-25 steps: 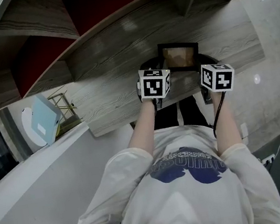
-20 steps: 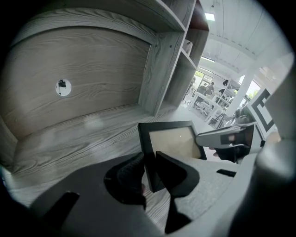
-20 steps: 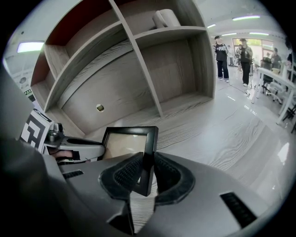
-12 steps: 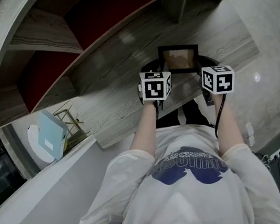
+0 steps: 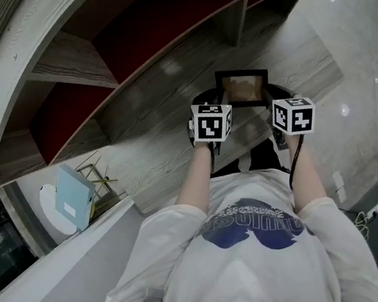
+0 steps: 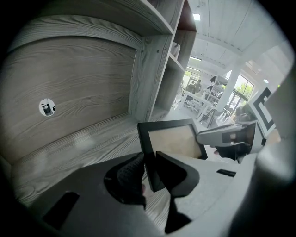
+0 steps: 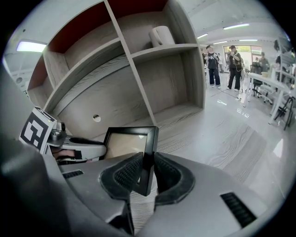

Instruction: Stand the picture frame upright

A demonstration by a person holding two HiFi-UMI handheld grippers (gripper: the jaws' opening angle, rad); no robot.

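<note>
Picture frame [image 5: 243, 87] between the left gripper [image 6: 149, 170] and right gripper [image 7: 147, 173], over the counter [image 5: 160, 151].
The frame's left edge lies clamped in the left gripper's jaws and its right edge in the right gripper's jaws; whether its lower edge touches the counter cannot be told. Shelf compartments [image 5: 153, 23] rise behind the counter, and a cylindrical container [image 7: 161, 34] stands on an upper shelf. Beyond the counter's left end, a box [image 5: 74, 194] leans on a round stand [image 5: 47, 206].

Bright daylight; sharp focus; fisheye-warped, vignetted edges
</note>
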